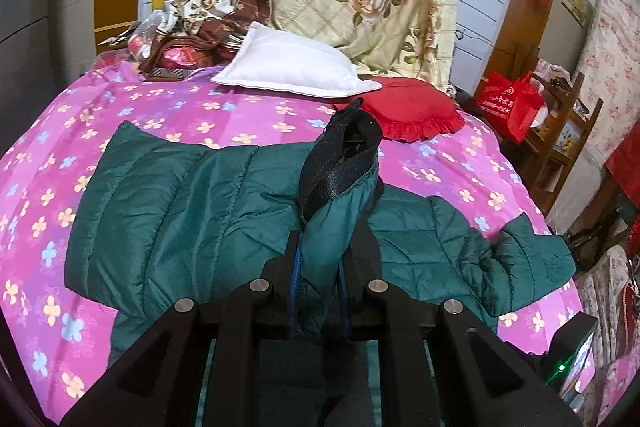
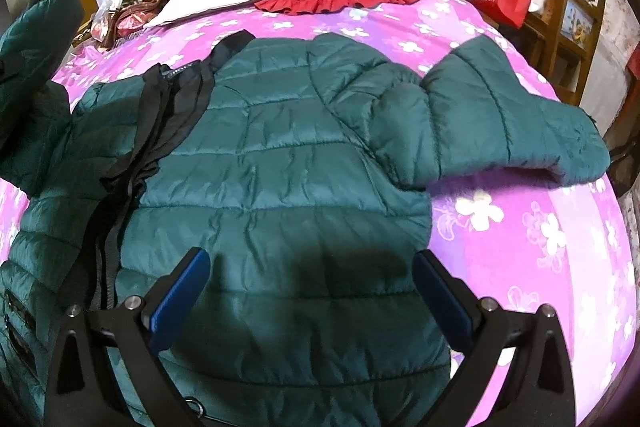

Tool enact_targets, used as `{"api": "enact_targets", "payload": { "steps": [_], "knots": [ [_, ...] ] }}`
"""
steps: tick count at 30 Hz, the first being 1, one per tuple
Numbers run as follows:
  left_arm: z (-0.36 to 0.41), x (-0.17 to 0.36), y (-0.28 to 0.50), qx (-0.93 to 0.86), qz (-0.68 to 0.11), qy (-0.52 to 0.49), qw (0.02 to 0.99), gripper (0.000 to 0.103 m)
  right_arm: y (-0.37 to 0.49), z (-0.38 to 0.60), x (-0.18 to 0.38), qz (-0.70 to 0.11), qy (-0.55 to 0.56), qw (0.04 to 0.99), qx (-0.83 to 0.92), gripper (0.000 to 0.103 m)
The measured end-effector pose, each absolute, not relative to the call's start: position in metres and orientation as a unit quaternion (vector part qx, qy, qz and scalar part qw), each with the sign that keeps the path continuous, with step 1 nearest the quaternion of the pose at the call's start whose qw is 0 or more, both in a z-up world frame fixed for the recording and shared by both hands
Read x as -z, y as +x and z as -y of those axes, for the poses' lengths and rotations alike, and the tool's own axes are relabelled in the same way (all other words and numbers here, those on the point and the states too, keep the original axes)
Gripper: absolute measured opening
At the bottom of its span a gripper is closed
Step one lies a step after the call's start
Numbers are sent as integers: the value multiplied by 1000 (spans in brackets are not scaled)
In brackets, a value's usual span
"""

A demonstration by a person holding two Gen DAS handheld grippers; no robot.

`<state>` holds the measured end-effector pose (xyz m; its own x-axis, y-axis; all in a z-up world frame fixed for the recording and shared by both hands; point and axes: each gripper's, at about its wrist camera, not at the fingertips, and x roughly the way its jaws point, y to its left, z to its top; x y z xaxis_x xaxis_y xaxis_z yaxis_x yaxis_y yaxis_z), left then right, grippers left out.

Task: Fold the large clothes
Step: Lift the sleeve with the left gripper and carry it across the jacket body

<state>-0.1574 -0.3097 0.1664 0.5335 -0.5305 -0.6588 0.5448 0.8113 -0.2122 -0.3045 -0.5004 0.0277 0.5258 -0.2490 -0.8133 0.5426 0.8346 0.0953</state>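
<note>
Jacket (image 2: 280, 163), one, dark green quilted, spread on bed (image 2: 520, 227) with pink flowered cover. Left tool (image 1: 320, 267) pinches a fold of it; right tool (image 2: 312, 291) spread above it. Behind: one white pillow (image 1: 288, 63), one red cushion (image 1: 408, 111), one red bag (image 1: 508, 103).

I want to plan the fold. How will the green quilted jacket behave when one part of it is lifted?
The green quilted jacket is probably floppy: the part clamped in the left tongs droops over. Its shiny shell may slip. It looks puffy, so likely light for its size, and the free sleeve would trail.
</note>
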Motion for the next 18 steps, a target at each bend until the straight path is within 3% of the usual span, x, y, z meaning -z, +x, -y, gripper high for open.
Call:
{"api": "enact_targets", "payload": {
  "steps": [18],
  "knots": [
    [347, -163, -164, 343, -392, -2, 854, 0, -316, 511, -25, -425, 188, 854, 236, 102]
  ]
}}
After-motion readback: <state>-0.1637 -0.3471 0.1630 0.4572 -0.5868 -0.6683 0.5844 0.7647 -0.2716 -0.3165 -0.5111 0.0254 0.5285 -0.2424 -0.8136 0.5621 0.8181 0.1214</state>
